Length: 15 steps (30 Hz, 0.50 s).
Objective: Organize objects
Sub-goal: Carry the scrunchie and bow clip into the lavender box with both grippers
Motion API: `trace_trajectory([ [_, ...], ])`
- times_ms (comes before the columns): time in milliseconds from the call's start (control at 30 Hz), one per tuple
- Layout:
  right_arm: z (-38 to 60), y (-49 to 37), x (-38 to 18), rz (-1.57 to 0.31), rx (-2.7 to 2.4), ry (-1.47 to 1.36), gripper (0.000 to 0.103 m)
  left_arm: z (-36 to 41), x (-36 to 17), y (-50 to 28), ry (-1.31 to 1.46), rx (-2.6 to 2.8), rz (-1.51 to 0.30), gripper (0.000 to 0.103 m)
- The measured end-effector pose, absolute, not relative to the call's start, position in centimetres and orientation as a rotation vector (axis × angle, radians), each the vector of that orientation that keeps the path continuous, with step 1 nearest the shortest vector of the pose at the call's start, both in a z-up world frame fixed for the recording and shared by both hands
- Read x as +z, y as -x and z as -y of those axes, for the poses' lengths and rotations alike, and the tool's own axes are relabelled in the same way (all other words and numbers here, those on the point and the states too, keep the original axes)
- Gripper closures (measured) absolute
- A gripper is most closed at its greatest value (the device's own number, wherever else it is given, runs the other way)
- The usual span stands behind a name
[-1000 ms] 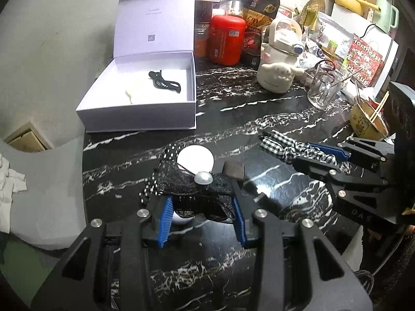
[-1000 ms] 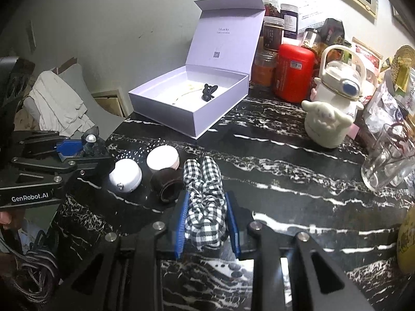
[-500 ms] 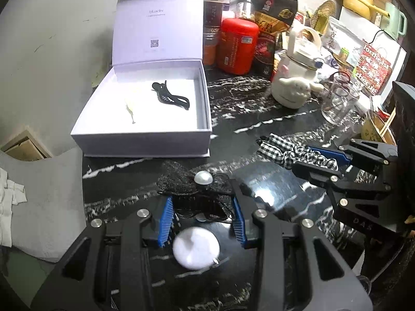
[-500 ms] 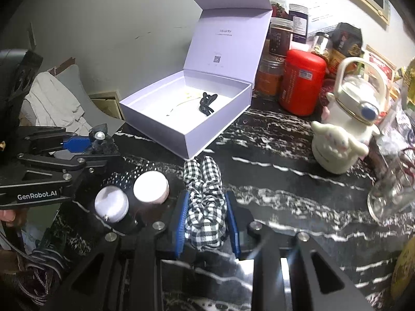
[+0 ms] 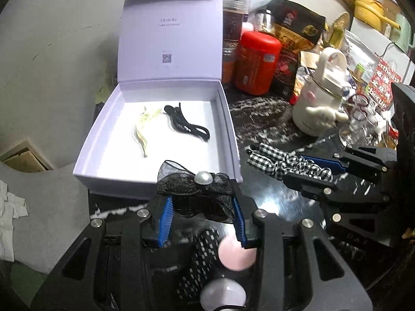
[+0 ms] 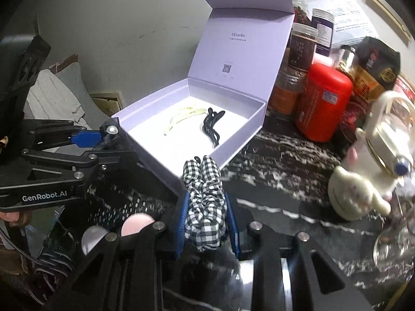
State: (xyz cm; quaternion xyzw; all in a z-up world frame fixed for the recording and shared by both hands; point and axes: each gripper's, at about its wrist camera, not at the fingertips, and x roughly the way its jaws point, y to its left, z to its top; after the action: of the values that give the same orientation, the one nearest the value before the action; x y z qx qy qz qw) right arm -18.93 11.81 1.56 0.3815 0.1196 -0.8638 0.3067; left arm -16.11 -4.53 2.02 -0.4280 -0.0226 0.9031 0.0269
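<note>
My left tool (image 5: pixel 202 204): clenched on the black bow (image 5: pixel 197 194), held at the near wall of the open box (image 5: pixel 228 119)
My right tool (image 6: pixel 206 216): clenched on the checked scrunchie (image 6: pixel 205 202), its tip at the box's near corner, above the tabletop (image 6: pixel 280 181)
In the box: black clip (image 5: pixel 185 125) and pale clip (image 5: pixel 142 132), side by side
On the tabletop under my tools: two round pink items (image 5: pixel 237 254), dotted band (image 5: pixel 202 259)
</note>
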Motion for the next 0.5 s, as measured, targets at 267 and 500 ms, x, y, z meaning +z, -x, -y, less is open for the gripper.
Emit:
trace_trajectory([
  [267,-10.1,21.7,3.2,-0.323,-2.289,-0.950,0.075,5.8,3.3,19.0,1.283,2.847,0.093,0.066],
  [500,-8.6,23.5,5.1,-0.333,-2.281,-0.893,0.075,6.7,4.7,20.8,1.261,2.890,0.114,0.066],
])
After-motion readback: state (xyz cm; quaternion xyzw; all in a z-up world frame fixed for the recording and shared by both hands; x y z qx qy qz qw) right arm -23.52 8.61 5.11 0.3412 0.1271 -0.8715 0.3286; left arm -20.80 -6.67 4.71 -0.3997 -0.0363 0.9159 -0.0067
